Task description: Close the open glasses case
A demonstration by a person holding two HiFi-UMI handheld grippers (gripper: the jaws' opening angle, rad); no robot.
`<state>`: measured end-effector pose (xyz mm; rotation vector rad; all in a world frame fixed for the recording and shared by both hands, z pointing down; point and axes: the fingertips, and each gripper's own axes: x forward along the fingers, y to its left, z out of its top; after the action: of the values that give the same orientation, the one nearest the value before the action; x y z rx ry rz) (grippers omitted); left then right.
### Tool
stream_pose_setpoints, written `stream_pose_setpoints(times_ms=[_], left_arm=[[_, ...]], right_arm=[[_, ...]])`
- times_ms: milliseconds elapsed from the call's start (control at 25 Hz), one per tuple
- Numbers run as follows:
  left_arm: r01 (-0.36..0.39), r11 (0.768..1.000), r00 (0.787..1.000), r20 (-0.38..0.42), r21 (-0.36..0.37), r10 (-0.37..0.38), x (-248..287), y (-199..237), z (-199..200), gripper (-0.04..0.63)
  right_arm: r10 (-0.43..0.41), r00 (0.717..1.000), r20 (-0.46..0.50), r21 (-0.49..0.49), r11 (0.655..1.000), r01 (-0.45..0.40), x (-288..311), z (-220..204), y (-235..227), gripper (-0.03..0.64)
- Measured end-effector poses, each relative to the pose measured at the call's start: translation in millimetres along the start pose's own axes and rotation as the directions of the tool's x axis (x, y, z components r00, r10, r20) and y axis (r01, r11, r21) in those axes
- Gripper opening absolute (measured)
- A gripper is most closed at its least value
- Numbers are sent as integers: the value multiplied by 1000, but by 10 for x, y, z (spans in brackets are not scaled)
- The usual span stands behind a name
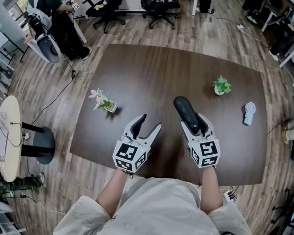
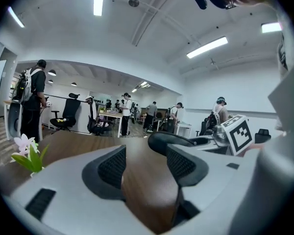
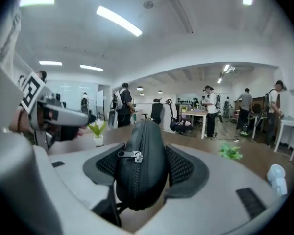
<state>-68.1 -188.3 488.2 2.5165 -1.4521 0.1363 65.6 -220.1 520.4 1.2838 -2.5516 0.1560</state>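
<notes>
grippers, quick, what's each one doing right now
left gripper: open, nothing between the jaws.
right gripper: closed on the case.

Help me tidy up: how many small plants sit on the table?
2: a white-flowered plant at the left, a green plant at the right. None appears hidden.

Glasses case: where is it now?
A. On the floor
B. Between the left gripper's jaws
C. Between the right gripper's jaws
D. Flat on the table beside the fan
C: the right gripper is shut on the case, while the left gripper is open with nothing between its jaws.
</notes>
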Motion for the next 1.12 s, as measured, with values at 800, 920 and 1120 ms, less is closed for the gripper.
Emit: stream_pose_setpoints(times_ms=[800, 920, 1120], left_arm=[[508, 861, 849, 151, 34, -507, -279, -857, 886, 379], [556, 830, 815, 167, 43, -555, -342, -962, 944, 371], [571, 817, 802, 160, 75, -575, -381, -1007, 937, 344]], right_arm=[[638, 553, 536, 106, 599, -794, -839, 1114, 790, 256], [700, 521, 488, 83, 557, -827, -866, 1049, 925, 256], [745, 507, 434, 58, 538, -841, -862, 993, 1064, 256]])
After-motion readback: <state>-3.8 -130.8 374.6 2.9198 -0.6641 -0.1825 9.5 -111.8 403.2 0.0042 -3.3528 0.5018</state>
